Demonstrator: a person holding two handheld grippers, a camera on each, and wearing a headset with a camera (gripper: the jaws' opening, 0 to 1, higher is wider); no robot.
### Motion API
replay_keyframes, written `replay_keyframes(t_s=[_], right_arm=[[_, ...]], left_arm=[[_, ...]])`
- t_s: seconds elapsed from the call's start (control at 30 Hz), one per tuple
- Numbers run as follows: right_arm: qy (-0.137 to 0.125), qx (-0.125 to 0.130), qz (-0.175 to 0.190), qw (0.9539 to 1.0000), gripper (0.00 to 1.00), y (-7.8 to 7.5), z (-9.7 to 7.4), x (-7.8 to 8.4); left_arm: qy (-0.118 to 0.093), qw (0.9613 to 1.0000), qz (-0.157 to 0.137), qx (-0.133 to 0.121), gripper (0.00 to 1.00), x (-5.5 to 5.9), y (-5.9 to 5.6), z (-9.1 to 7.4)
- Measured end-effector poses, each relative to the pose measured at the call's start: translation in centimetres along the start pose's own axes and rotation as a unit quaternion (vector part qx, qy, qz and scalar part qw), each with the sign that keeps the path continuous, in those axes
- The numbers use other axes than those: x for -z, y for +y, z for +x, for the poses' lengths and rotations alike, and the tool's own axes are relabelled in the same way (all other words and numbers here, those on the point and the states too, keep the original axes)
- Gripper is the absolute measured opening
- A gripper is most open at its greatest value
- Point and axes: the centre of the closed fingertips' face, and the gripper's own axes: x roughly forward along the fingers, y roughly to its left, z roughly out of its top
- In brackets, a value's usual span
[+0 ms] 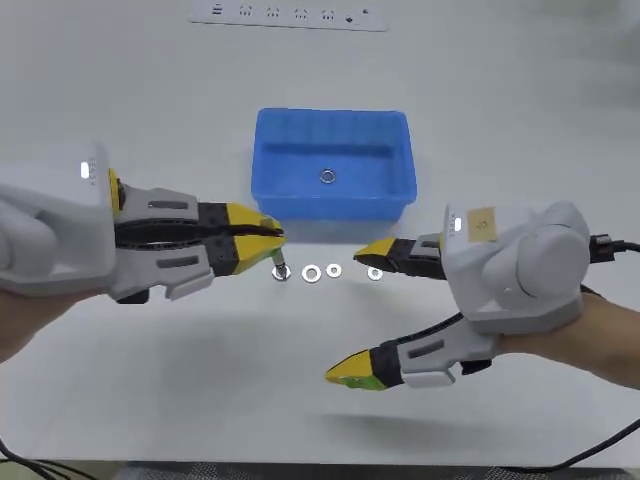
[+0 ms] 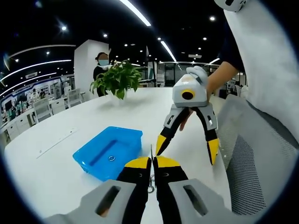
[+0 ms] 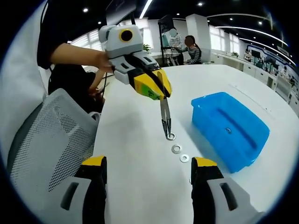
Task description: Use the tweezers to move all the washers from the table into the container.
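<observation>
The left gripper [image 1: 272,238], clamped on thin metal tweezers [image 3: 165,116], seemingly touched a light, slippery steel washer [image 3: 171,136], best pinched across its rim; the right gripper [image 1: 350,312] gaped empty.

Head view: bright, even overhead light. The white table [image 1: 150,100] is close to blown out in the upper frame. Soft, faint shadows lie below my right gripper [image 1: 360,310], under my left gripper [image 1: 275,238] and along the near wall of the blue container [image 1: 330,205]. Focus is sharp at centre.

Both gripper views: heavy fisheye bending toward the edges. Ceiling strip lights [image 2: 135,11] glare as streaks on a dark ceiling. My own jaws at frame bottom read soft; tweezers [image 3: 165,116] and washers [image 3: 176,149] are crisp.
</observation>
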Motion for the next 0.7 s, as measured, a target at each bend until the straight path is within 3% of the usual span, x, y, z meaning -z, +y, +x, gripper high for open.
replay_keyframes(t_s=[0.5,0.63,0.67,0.7], right_arm=[[-0.001,-0.012,0.008,0.9999,0.73,0.52,-0.04,0.00],[-0.006,-0.017,0.010,0.9998,0.73,0.75,0.10,-0.25],[-0.005,-0.017,0.008,0.9998,0.73,0.76,0.14,-0.25],[-0.005,-0.017,0.008,0.9998,0.73,0.75,0.16,-0.25]], left_arm=[[0.003,1.0000,-0.001,0.001,0.06,-0.15,-0.09,0.23],[0.010,0.9999,0.003,0.000,0.06,-0.09,0.01,0.17],[0.020,0.9998,0.010,0.001,0.06,0.19,0.00,0.12],[0.014,0.9999,0.006,0.002,0.06,-0.01,-0.07,0.08]])
